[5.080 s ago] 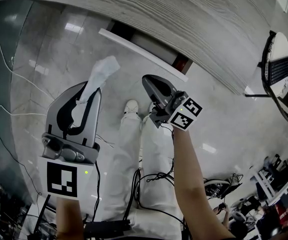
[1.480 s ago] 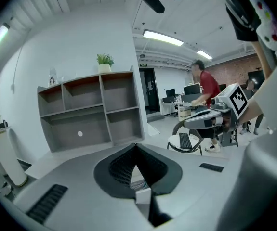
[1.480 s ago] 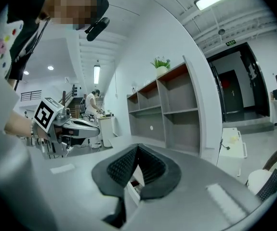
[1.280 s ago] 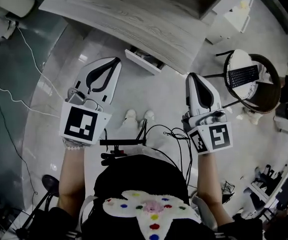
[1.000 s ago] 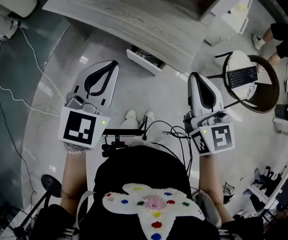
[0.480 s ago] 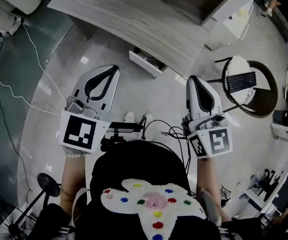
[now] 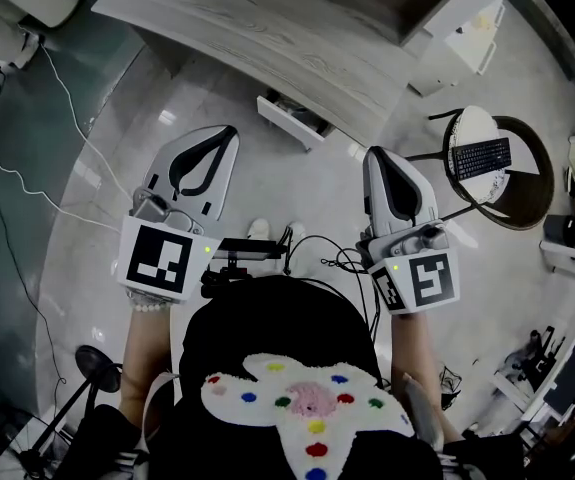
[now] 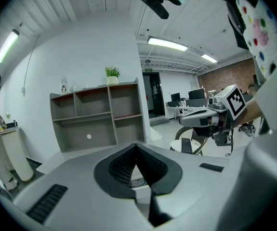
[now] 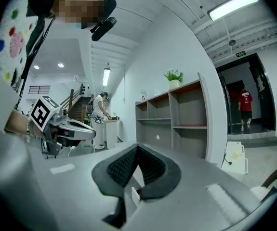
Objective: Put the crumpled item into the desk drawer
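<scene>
Head view, left claw (image 7: 224, 133): mine, pressed together, empty, just short of the desk (image 7: 267, 38).
Head view, right claw (image 7: 375, 154): mine, pressed together, empty, beside the desk's near edge.
Head view, drawer (image 7: 289, 123): juts out under the desk's near edge.
Left gripper view: pads meet; the drawer shows beyond them.
Right gripper view: pads meet.
Crumpled item: cannot make it out.

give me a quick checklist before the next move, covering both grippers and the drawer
1. Left gripper empty, jaws together: ok.
2. Right gripper empty, jaws together: ok.
3. Crumpled item inside the drawer: cannot tell, its inside is too small and dark to read.
4. Drawer pushed shut: not ok, it stands pulled out from under the desk.
5. Both grippers held back from the desk, touching nothing: ok.
</scene>
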